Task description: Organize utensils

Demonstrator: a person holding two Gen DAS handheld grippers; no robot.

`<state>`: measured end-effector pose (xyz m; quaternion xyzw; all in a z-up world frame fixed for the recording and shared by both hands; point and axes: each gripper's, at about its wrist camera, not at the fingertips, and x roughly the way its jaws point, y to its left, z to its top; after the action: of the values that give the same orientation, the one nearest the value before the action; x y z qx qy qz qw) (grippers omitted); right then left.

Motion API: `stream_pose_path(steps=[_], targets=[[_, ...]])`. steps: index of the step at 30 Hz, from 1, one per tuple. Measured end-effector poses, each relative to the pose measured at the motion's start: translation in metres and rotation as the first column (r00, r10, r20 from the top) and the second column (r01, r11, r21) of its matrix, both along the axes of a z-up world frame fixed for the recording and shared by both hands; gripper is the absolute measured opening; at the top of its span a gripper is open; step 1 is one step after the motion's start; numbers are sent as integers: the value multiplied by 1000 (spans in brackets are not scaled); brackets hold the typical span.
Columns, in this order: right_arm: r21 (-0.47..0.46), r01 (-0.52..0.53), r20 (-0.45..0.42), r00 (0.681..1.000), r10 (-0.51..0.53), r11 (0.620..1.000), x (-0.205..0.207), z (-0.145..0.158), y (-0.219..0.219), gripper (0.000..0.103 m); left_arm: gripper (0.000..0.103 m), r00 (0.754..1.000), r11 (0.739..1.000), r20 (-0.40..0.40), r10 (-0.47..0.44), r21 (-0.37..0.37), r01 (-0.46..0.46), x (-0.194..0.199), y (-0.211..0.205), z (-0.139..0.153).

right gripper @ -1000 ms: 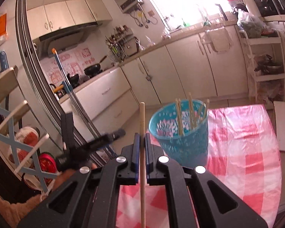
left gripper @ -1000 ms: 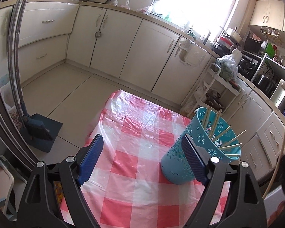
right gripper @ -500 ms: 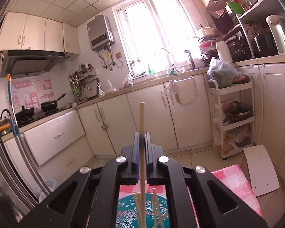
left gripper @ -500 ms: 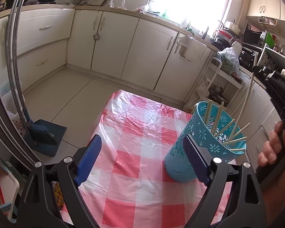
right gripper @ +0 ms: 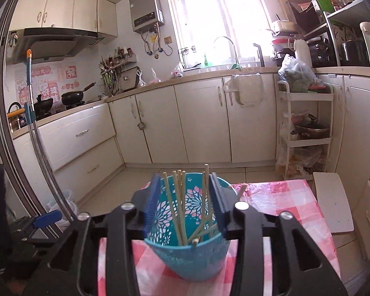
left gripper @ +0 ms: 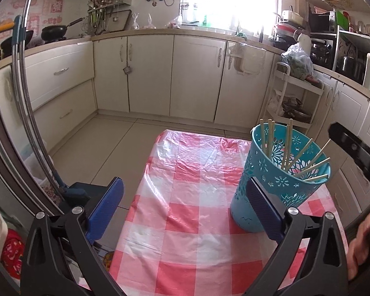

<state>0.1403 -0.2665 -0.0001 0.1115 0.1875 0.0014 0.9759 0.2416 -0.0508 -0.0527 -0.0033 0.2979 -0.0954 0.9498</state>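
Observation:
A teal perforated utensil holder [left gripper: 283,172] stands on the right side of the table with several wooden chopsticks [left gripper: 287,145] leaning inside. It fills the middle of the right wrist view [right gripper: 187,251] with its chopsticks [right gripper: 178,207]. My left gripper [left gripper: 185,204] is open and empty, low over the table; its right finger is close in front of the holder. My right gripper [right gripper: 185,197] is open and empty, its blue fingers spread either side of the holder's rim. Its body shows at the right edge of the left wrist view [left gripper: 357,153].
The table carries a red-and-white checked plastic cloth [left gripper: 190,212]. A white board [right gripper: 330,204] lies beside the table's far right. A mop and dustpan [left gripper: 71,192] stand left of the table. A white rack [right gripper: 305,133] and cabinets line the kitchen behind.
My right gripper has opened and let go of the chopstick it held; that chopstick now stands in the holder. The left gripper has tilted up slightly and stays open.

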Motion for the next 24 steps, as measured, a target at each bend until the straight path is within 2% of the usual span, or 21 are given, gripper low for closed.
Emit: stream_pose_path(steps=[2, 5, 8, 11, 14, 18, 22, 24], targets=[[-1, 3, -18, 1000, -3, 1000, -21, 7, 0, 78, 95, 1000, 1000, 28, 8, 16, -8, -13, 0, 14], [-15, 6, -59, 998, -7, 1000, -49, 16, 2, 91, 96, 998, 999, 57, 22, 32, -24, -40, 1, 30], [-13, 6, -102, 995, -7, 1000, -75, 26, 4, 96, 96, 999, 997, 51, 4, 77, -7, -67, 1, 40], [-1, 21, -141, 990, -21, 1000, -98, 34, 5, 96, 96, 999, 995, 31, -27, 93, 24, -97, 8, 52], [19, 42, -195, 980, -38, 999, -121, 44, 10, 96, 96, 996, 994, 9, -88, 63, 88, -130, 21, 67], [4, 32, -201, 979, -31, 999, -153, 60, 23, 96, 96, 991, 991, -27, -133, -19, 132, -172, 46, 85], [27, 38, -182, 983, -33, 999, -187, 71, 35, 96, 96, 990, 988, -76, -119, -103, 111, -206, 64, 88], [40, 47, -182, 982, -39, 998, -201, 71, 39, 96, 96, 993, 992, -87, -85, -104, 76, -222, 67, 87]])
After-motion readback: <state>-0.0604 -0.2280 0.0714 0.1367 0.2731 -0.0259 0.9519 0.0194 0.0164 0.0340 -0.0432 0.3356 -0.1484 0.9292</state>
